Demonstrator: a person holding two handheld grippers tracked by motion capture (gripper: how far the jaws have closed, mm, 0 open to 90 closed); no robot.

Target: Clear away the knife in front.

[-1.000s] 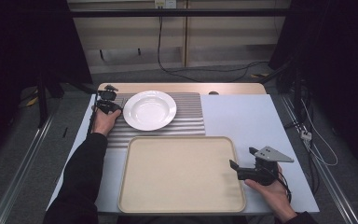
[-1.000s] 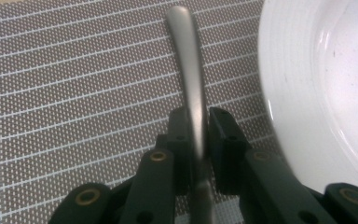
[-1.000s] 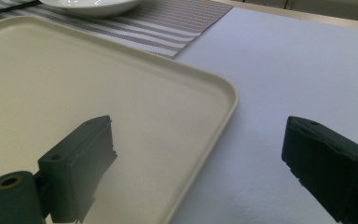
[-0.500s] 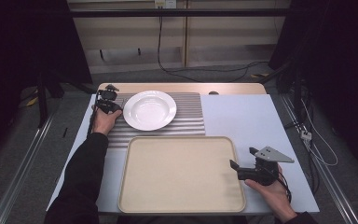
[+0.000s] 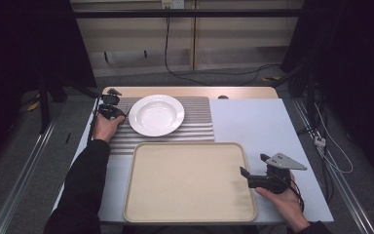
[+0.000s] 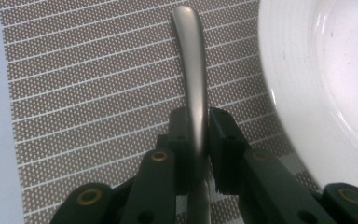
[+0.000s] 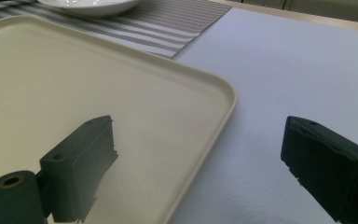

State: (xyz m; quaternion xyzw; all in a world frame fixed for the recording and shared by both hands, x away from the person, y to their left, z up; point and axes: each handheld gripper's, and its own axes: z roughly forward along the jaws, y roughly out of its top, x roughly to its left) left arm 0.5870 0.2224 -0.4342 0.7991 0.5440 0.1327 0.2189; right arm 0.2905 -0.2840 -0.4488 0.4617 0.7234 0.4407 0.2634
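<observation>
metal handle [image 6: 192, 74] lower end hidden between jaws; white plate [image 6: 326, 70] cut off at frame edge

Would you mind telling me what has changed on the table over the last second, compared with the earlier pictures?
Nothing has visibly changed. The left tool stays shut on the metal utensil handle over the striped placemat, beside the white plate. The right tool keeps its jaws open at the right edge of the beige tray.
</observation>
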